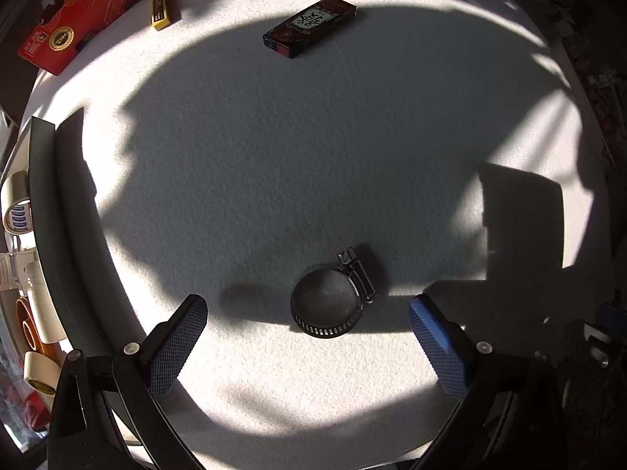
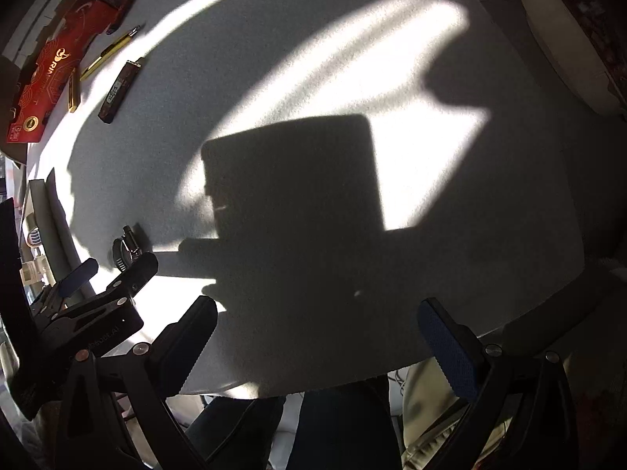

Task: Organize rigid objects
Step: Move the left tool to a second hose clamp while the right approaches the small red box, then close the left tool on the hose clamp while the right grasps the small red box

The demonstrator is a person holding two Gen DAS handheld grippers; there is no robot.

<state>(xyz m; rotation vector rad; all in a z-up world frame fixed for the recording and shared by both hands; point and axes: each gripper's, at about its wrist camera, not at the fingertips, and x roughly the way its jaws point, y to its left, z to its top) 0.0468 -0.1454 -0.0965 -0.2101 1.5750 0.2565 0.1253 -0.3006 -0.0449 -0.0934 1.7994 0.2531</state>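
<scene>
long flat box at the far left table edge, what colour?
Red with gold print, on the long flat box; clearest in the left wrist view.

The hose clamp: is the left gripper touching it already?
Apart. In the left wrist view the hose clamp lies between the open left gripper fingers, white table showing on both sides.
</scene>
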